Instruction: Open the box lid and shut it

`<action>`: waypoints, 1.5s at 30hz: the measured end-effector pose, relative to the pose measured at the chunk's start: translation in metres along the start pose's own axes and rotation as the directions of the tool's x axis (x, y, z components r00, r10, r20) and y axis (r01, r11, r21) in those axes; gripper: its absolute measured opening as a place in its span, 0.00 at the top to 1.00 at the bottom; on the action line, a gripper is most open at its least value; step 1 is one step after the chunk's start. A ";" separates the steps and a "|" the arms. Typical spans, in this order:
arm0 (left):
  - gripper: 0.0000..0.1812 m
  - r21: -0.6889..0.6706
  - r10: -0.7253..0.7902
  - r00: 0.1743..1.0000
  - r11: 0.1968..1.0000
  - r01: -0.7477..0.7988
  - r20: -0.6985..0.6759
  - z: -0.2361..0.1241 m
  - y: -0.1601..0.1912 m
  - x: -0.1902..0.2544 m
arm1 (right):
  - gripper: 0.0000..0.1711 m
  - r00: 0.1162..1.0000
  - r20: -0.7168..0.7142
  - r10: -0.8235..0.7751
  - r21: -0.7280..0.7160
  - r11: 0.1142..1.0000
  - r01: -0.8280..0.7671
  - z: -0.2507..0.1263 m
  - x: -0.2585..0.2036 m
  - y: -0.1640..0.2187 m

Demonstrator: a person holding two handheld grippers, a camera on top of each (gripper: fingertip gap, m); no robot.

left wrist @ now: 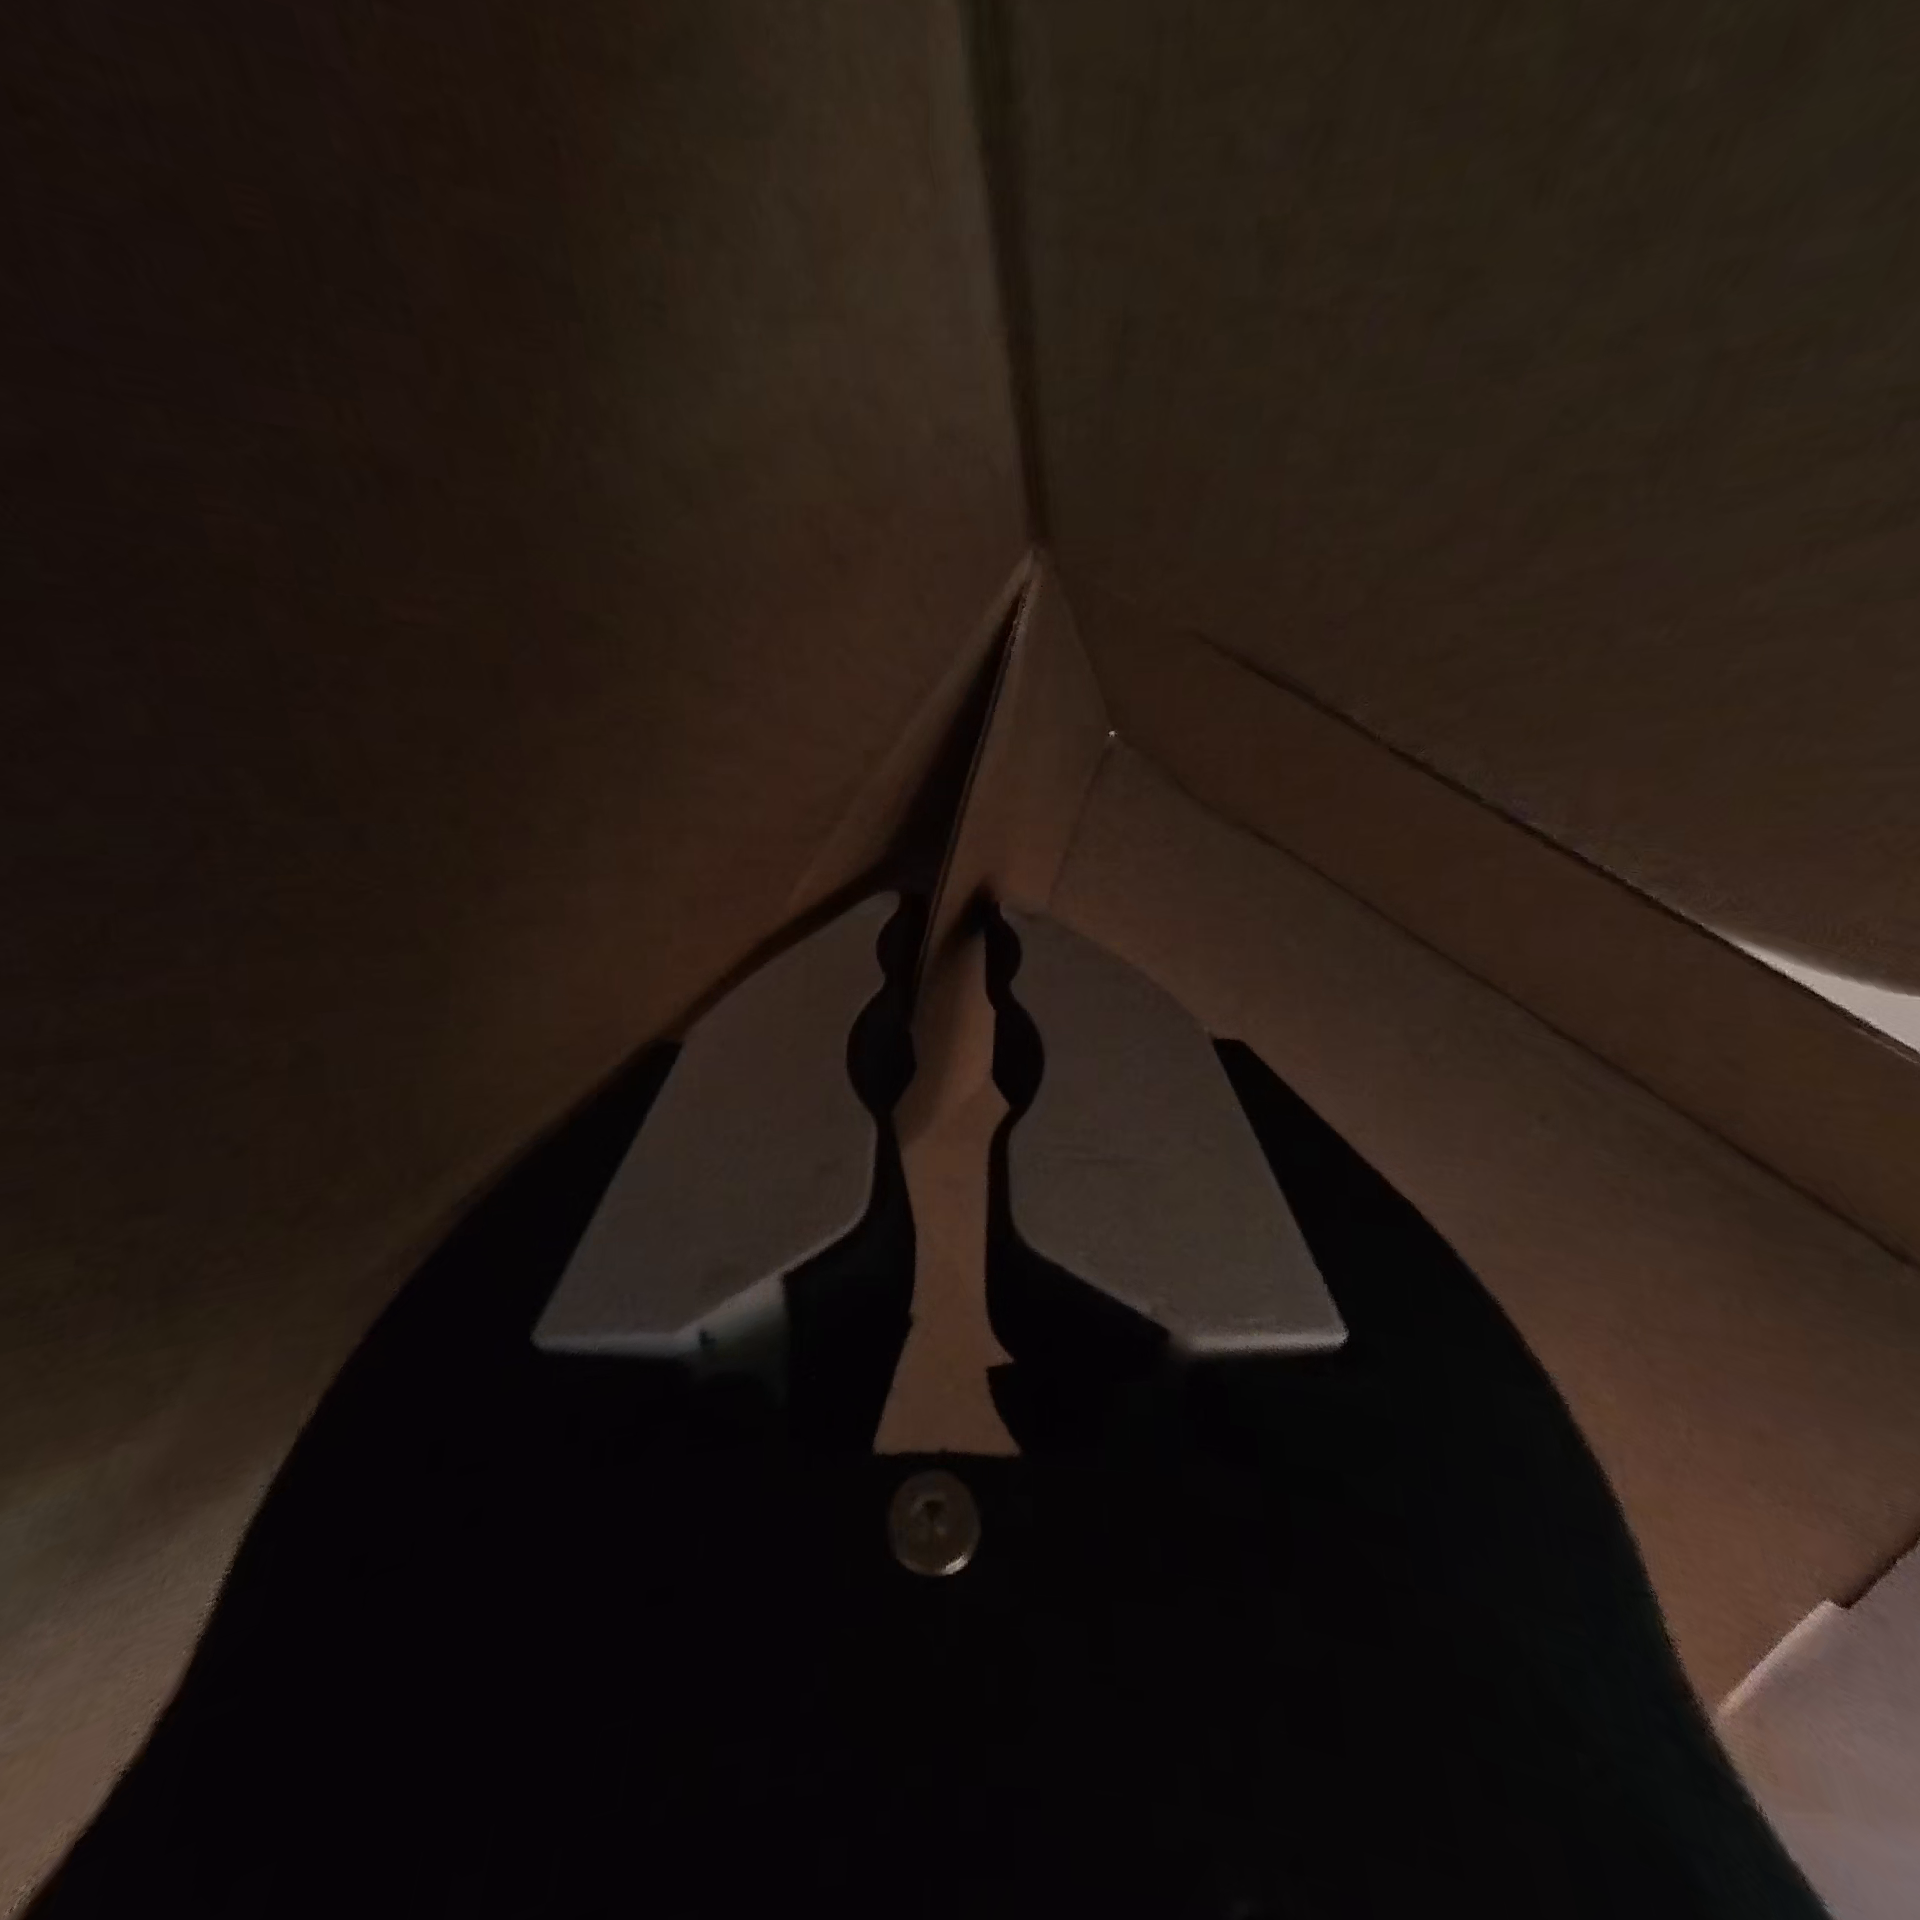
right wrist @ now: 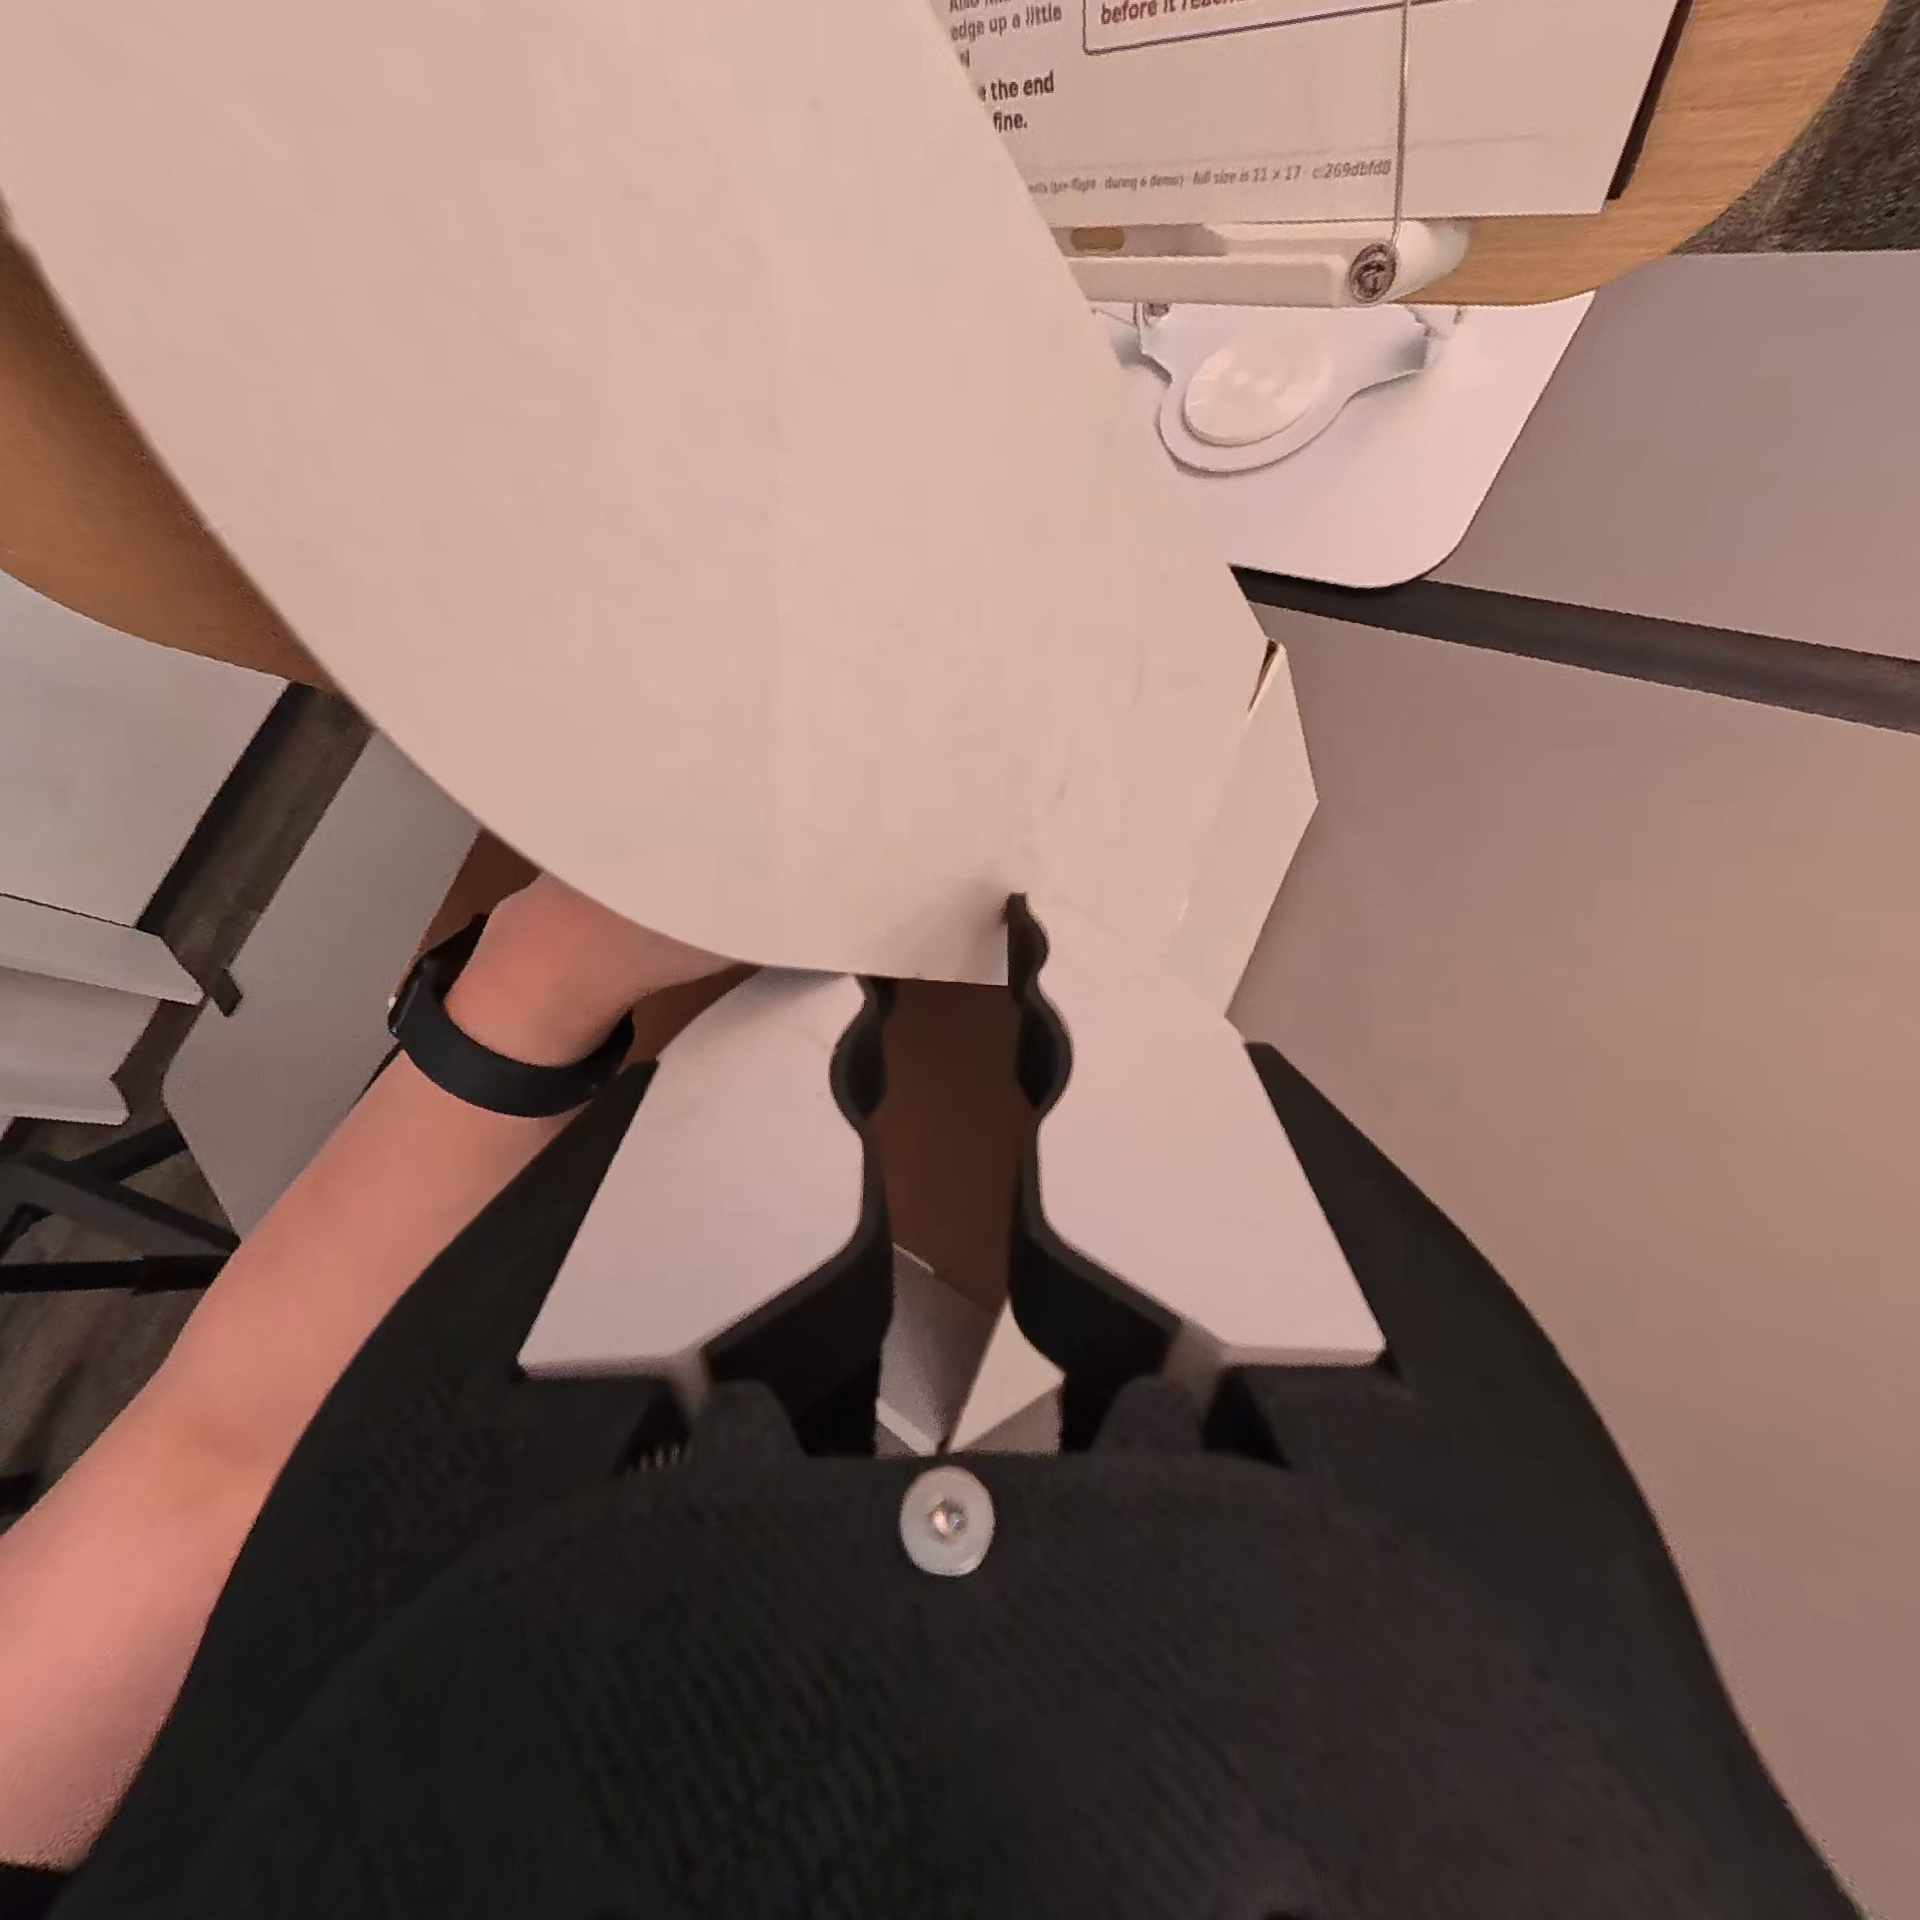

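Observation:
The box is cardboard, white outside and brown inside. In the right wrist view its white lid (right wrist: 644, 499) is raised and tilted and fills the upper left. My right gripper (right wrist: 945, 940) straddles the lid's lower edge near a corner. One fingertip (right wrist: 1023, 935) lies over the lid and the other is hidden beneath it. The left wrist view is dark and looks at the box's brown inner walls (left wrist: 520, 520). There my left gripper (left wrist: 945, 925) is closed on a thin cardboard flap edge (left wrist: 987, 727) that runs up to an inner corner.
A person's forearm with a black wristband (right wrist: 499, 1070) reaches in under the lid at left. Behind are a round wooden table (right wrist: 1662, 187), a printed sheet (right wrist: 1247, 94) and a white clamp fitting (right wrist: 1247, 395). A grey panel (right wrist: 1610, 987) stands at right.

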State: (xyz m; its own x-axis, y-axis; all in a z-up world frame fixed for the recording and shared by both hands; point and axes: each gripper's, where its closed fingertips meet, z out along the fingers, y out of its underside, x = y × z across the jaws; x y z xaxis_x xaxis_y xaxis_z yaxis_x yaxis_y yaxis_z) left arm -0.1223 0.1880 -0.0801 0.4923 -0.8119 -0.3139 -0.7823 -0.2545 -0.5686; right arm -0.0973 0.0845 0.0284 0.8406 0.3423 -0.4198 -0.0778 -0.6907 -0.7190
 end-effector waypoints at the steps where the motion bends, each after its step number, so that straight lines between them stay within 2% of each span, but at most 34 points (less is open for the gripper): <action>1: 0.94 -0.001 0.000 1.000 1.000 0.000 -0.001 0.001 0.000 0.000 | 0.87 1.000 0.009 0.007 0.002 1.000 -0.007 0.002 -0.001 0.000; 9: 0.95 0.006 -0.006 1.000 1.000 0.006 -0.004 0.000 0.000 0.000 | 0.90 0.999 -0.023 -0.047 0.092 0.995 0.049 -0.002 0.000 -0.017; 14: 0.94 0.015 -0.018 1.000 1.000 0.018 0.008 0.000 0.000 -0.004 | 0.89 0.995 -0.036 -0.089 0.085 0.992 0.092 0.002 -0.008 -0.015; 21: 0.94 0.009 -0.018 1.000 1.000 0.018 0.018 0.003 0.003 -0.008 | 0.91 0.981 -0.083 -0.178 -0.042 0.984 0.175 0.012 -0.006 0.005; 23: 0.94 -0.010 -0.015 0.999 1.000 0.015 0.048 0.004 0.007 -0.014 | 0.91 0.985 -0.087 -0.149 -0.067 0.987 0.144 0.011 0.008 0.008; 27: 0.94 -0.021 0.008 0.999 1.000 -0.007 0.048 0.006 0.008 -0.015 | 0.92 0.997 0.038 -0.060 -0.084 0.994 0.063 0.009 0.015 0.011; 31: 0.95 -0.063 0.100 0.994 0.993 -0.097 0.042 -0.005 0.009 -0.011 | 0.92 0.995 0.009 -0.097 -0.088 0.991 0.098 0.013 0.015 0.011; 34: 0.97 -0.013 0.188 0.977 0.982 -0.188 0.102 -0.027 0.001 -0.013 | 0.92 0.994 -0.001 -0.109 -0.089 0.990 0.109 0.011 0.014 0.012; 39: 0.95 0.079 0.255 0.948 0.959 -0.274 0.188 -0.084 -0.006 0.003 | 0.92 0.997 0.016 -0.082 -0.091 0.992 0.083 0.007 0.016 0.012; 42: 0.92 0.174 0.242 0.932 0.940 -0.295 0.271 -0.141 -0.010 0.018 | 0.91 0.997 0.023 -0.078 -0.099 0.992 0.080 0.006 0.017 0.013; 45: 0.86 0.355 0.071 0.913 0.907 -0.227 0.402 -0.222 -0.011 0.010 | 0.91 0.997 0.025 -0.076 -0.102 0.992 0.079 0.005 0.017 0.014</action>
State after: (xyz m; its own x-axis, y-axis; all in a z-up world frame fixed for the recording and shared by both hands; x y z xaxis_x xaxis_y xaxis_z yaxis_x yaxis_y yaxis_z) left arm -0.1935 0.0662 0.0919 0.5470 -0.5478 -0.6330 -0.6859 0.1403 -0.7141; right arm -0.0869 0.0839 0.0083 0.8306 0.4097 -0.3772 0.0436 -0.7231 -0.6894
